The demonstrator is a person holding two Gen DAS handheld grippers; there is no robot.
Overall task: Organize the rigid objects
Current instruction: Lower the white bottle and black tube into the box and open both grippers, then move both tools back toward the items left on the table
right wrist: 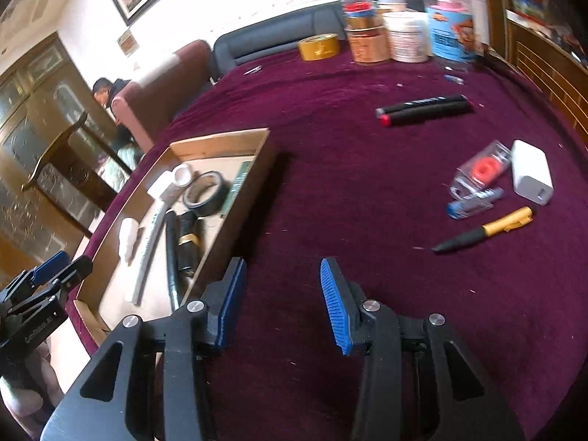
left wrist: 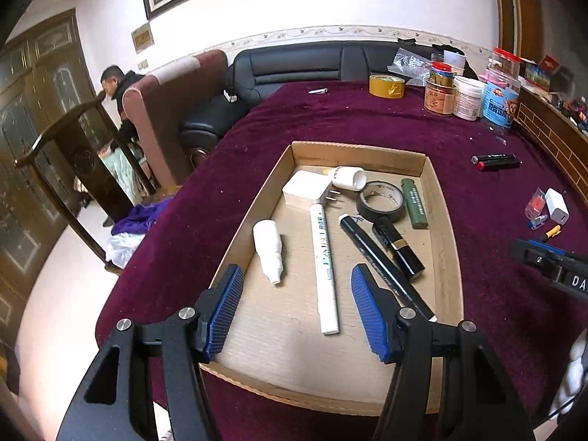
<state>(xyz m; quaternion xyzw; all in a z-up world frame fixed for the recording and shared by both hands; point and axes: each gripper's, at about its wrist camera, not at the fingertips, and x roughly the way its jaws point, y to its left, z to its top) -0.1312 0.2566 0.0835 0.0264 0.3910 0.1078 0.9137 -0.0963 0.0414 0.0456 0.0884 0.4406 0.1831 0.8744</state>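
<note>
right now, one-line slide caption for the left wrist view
Open left gripper hovers over a cardboard tray holding a white paint marker.

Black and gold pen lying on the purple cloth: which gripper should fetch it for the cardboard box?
Right. The right gripper hangs open over the cloth beside the black and gold pen. The left gripper, also open, is over the cardboard box, farther away.
</note>
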